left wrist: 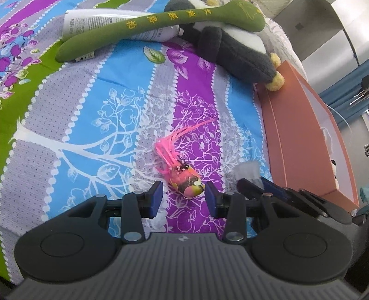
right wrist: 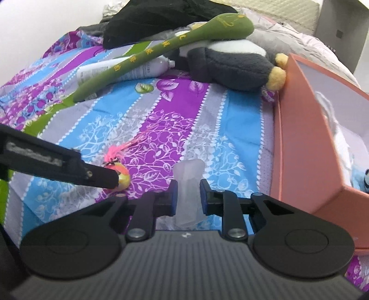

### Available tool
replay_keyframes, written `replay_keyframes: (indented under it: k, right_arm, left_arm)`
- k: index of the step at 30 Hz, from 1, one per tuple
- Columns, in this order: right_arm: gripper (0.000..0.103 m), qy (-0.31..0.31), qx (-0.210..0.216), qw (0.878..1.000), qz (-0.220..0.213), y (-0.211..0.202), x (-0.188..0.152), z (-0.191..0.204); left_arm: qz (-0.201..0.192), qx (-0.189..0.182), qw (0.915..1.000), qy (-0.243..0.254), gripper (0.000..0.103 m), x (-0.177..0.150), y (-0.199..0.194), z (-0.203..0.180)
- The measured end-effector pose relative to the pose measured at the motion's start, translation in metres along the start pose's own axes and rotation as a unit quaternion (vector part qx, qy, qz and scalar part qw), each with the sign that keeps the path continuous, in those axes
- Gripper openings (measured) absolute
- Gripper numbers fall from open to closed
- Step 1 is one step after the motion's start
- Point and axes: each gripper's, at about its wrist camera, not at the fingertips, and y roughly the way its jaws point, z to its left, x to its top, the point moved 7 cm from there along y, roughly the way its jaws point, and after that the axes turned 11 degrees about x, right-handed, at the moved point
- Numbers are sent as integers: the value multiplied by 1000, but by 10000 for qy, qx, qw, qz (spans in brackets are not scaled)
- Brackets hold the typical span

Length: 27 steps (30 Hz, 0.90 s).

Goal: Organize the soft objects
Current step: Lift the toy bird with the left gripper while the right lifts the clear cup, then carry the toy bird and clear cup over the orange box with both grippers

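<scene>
A small pink feathered bird toy point(left wrist: 185, 181) lies on the patterned bedsheet point(left wrist: 92, 129), between the fingers of my open left gripper point(left wrist: 183, 198). My right gripper point(right wrist: 188, 196) is shut on a soft translucent white object point(right wrist: 188, 193), held just above the sheet; it shows as a white tuft in the left wrist view point(left wrist: 248, 169). The bird point(right wrist: 122, 177) shows partly behind the left gripper's finger in the right wrist view. A grey-and-white penguin plush point(left wrist: 233, 46) and a long green plush stick point(left wrist: 147, 27) lie at the far end.
An open orange box point(right wrist: 304, 138) stands at the right with soft toys inside. A white bottle point(left wrist: 110, 25) lies under the green stick. A black cloth point(right wrist: 161, 16) is heaped at the far edge.
</scene>
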Motion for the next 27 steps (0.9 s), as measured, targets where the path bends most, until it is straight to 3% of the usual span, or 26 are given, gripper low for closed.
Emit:
replay_keyframes:
  k: [8, 16, 19, 27]
  right_arm:
    - [24, 182, -21, 9998, 124, -2, -17, -5]
    - [24, 200, -1, 9997, 163, 3, -25, -7]
    - [24, 187, 4, 9997, 169, 4, -25, -7]
    - [24, 307, 20, 9995, 113, -2, -19, -8]
  left_arm:
    - [94, 80, 9999, -103, 49, 0, 12, -9]
    - [-50, 196, 9998, -90, 49, 2, 20, -14]
    - [-129, 271, 9996, 0, 41, 1, 20, -14]
    - [-256, 252, 9991, 235, 38, 0, 11, -17]
